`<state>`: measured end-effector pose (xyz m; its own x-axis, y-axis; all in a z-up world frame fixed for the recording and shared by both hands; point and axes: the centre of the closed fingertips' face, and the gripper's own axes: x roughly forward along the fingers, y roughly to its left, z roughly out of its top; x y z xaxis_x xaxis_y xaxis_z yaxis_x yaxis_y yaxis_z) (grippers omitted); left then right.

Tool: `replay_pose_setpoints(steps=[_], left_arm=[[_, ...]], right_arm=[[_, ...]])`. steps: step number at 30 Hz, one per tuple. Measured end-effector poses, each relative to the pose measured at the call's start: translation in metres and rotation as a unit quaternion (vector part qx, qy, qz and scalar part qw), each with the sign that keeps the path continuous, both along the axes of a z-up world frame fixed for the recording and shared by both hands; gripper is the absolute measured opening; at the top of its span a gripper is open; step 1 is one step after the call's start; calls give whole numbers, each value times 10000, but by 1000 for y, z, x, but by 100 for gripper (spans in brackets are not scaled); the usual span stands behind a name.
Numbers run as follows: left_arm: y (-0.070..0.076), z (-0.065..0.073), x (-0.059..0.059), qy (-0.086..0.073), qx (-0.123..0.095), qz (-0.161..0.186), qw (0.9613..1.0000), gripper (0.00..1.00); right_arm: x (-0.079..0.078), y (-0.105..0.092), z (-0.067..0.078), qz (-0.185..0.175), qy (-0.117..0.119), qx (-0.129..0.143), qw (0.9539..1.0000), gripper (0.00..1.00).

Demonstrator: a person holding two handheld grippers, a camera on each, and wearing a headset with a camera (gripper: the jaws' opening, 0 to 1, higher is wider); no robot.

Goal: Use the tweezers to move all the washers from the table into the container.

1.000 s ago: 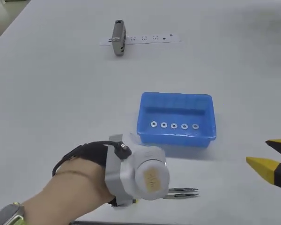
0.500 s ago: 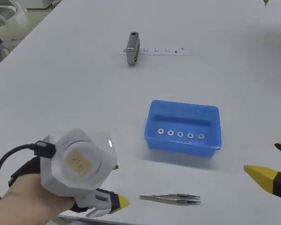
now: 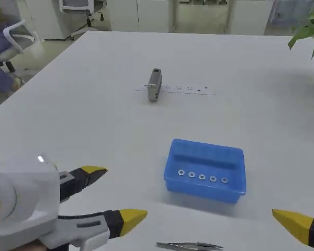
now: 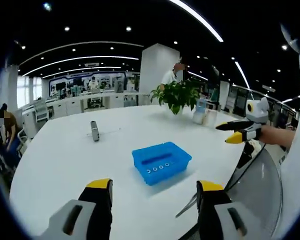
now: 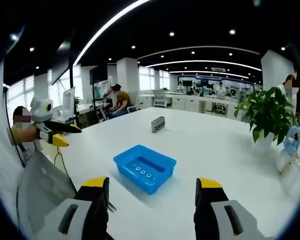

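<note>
The blue container (image 3: 205, 157) stands on the white table with several washers (image 3: 202, 177) in a row inside it. The tweezers (image 3: 188, 245) lie flat on the table in front of it, held by nothing. My left gripper (image 3: 115, 193) hovers open at the lower left, away from the tweezers. My right gripper (image 3: 309, 201) is open at the lower right edge. In the left gripper view the open left gripper (image 4: 155, 187) faces the container (image 4: 161, 161) and the tweezers (image 4: 186, 206). In the right gripper view the open right gripper (image 5: 151, 184) faces the container (image 5: 145, 167).
A white power strip (image 3: 186, 89) with a grey block (image 3: 155, 83) on its left end lies at the far middle of the table. A potted plant (image 3: 309, 34) is at the far right. Office chairs (image 3: 78, 8) stand beyond the table's far left edge.
My left gripper has drawn back to the left, away from the tweezers, and now shows open. The tweezers stay flat on the table. The head camera has tilted up.
</note>
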<state>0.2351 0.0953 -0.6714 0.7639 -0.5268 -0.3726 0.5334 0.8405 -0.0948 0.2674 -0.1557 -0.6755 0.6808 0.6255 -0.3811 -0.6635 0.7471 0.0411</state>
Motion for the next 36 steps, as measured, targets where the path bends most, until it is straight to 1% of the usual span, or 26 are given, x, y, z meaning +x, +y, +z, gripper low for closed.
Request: replay_pose_setpoints(steps=[1, 2, 3, 5, 6, 7, 10, 12, 15, 16, 17, 18, 19, 20, 22, 23, 28, 30, 36], left_arm=[[2, 5, 1, -120, -75, 95, 9999, 72], [3, 7, 1, -179, -88, 129, 9997, 75], [4, 8, 1, -198, -104, 155, 9996, 79], [7, 11, 1, -236, -236, 255, 9991, 83], [6, 12, 1, -232, -311, 279, 9989, 85], [6, 14, 1, -257, -339, 328, 9986, 87], [5, 19, 1, -360, -394, 411, 9977, 95], [6, 23, 3, -475, -429, 505, 9967, 99], [7, 30, 5, -572, -534, 575, 9953, 99], [7, 31, 5, -580, -556, 564, 9952, 99], [7, 33, 6, -622, -561, 567, 9949, 99], [8, 33, 6, -649, -542, 574, 9948, 99], [8, 32, 7, -642, -521, 572, 9949, 99], [9, 30, 6, -605, -484, 582, 9953, 99], [10, 29, 6, -598, -464, 605, 9953, 99], [10, 29, 6, -568, -484, 616, 9953, 99], [13, 31, 6, -603, -642, 704, 9936, 99], [13, 29, 6, -555, -676, 723, 9935, 99], [13, 21, 1, -434, -643, 730, 9943, 99]], right_arm=[[0, 0, 1, -23, -1, 14, 10000, 69], [0, -1, 3, -47, -16, 30, 10000, 69], [1, -1, 4, -90, -23, 51, 9999, 70], [2, -1, 7, -149, 24, 132, 9998, 73], [3, -1, 9, -167, -9, 181, 9997, 74], [4, -1, 13, -200, -89, 241, 9995, 76], [6, -1, 17, -269, -182, 325, 9989, 79], [6, -1, 18, -280, -205, 328, 9989, 83], [7, -1, 19, -300, -269, 308, 9987, 91], [8, -2, 20, -333, -264, 328, 9986, 94], [9, -2, 20, -365, -268, 370, 9983, 98], [11, -2, 23, -365, -288, 429, 9980, 98], [12, -3, 25, -395, -288, 471, 9977, 99], [13, -4, 25, -404, -277, 475, 9977, 99], [14, -3, 26, -404, -308, 464, 9976, 99], [15, -3, 27, -397, -311, 466, 9976, 99], [16, 0, 28, -377, -346, 442, 9977, 99], [16, 2, 27, -368, -346, 448, 9977, 99], [15, 5, 24, -370, -280, 462, 9979, 99]])
